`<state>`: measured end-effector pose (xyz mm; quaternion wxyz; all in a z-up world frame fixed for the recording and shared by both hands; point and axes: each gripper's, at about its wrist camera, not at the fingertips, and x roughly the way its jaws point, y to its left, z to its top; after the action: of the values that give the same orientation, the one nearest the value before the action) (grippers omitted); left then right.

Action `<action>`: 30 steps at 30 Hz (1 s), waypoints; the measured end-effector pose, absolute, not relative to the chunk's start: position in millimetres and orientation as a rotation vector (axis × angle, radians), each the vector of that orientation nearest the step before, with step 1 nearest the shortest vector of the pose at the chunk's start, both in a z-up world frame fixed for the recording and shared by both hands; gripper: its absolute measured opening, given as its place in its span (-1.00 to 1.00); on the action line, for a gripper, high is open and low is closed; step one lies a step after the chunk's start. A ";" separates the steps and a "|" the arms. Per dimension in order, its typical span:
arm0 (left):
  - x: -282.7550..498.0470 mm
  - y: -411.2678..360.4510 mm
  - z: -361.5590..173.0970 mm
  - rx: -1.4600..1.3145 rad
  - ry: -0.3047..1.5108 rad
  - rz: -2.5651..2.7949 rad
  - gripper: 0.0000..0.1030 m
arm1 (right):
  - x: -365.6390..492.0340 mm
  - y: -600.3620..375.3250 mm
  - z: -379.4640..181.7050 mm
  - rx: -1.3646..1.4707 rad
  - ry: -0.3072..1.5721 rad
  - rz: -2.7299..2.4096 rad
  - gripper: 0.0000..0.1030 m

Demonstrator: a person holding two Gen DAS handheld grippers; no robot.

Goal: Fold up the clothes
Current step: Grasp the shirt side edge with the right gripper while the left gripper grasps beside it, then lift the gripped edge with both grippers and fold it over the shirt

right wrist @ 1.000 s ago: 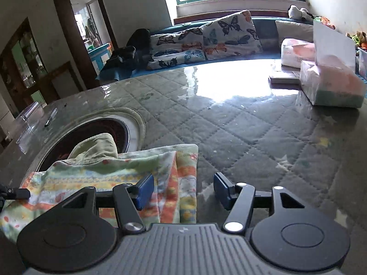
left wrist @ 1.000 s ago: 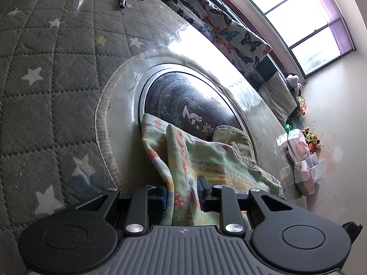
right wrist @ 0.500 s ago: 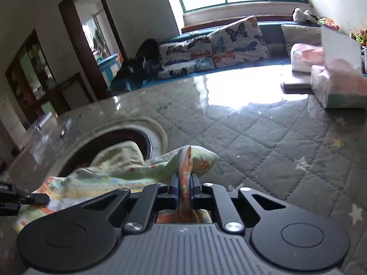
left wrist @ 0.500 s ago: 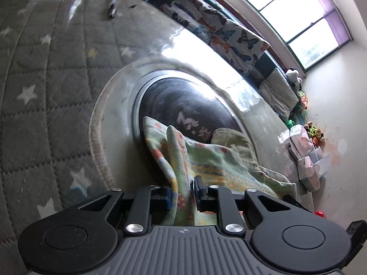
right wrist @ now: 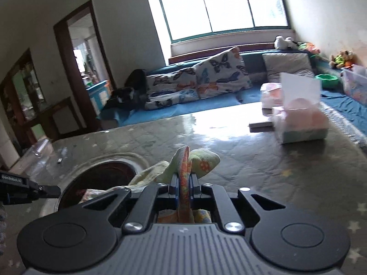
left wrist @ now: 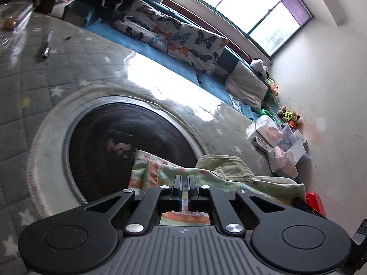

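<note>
Both claws, left gripper (left wrist: 184, 181) and right gripper (right wrist: 183, 180), pinch patterned cloth (left wrist: 165, 171) (lifted off table (left wrist: 34, 80)); fold-over likely next.

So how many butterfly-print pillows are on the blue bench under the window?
3. In the right wrist view, one butterfly pillow sits upper left, another leans at the right, and a third lies low in front. More may be hidden behind them.

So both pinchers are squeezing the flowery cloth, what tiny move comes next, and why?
Probably lift both together. The left gripper and right gripper are each shut on an edge of the flowery cloth, which lies bunched on the quilted table; raising it should let it hang flat for folding.
</note>
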<state>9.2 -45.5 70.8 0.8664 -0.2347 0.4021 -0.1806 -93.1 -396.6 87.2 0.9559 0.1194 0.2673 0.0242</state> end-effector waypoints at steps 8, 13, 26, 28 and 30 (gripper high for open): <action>13.3 -55.2 55.4 -0.426 0.868 -0.343 -0.36 | -97.6 -412.7 73.5 0.261 0.573 0.011 -0.86; 17.9 -52.4 43.0 -0.408 0.874 -0.315 0.00 | -93.6 -417.3 64.8 0.272 0.587 0.007 -0.86; 29.0 -58.3 20.8 -0.398 0.903 -0.302 0.18 | -89.0 -422.9 53.1 0.284 0.606 0.009 -0.86; 29.7 -59.8 20.3 -0.408 0.905 -0.311 0.14 | -88.3 -423.8 52.1 0.288 0.607 0.008 -0.85; 30.8 -63.1 19.0 -0.414 0.911 -0.328 0.11 | -87.7 -424.6 50.6 0.292 0.609 0.008 -0.85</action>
<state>30.8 -63.1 19.0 0.8646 -0.1974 0.4347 -0.1567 -87.7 -424.6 50.6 0.9435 0.1432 0.2987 0.0040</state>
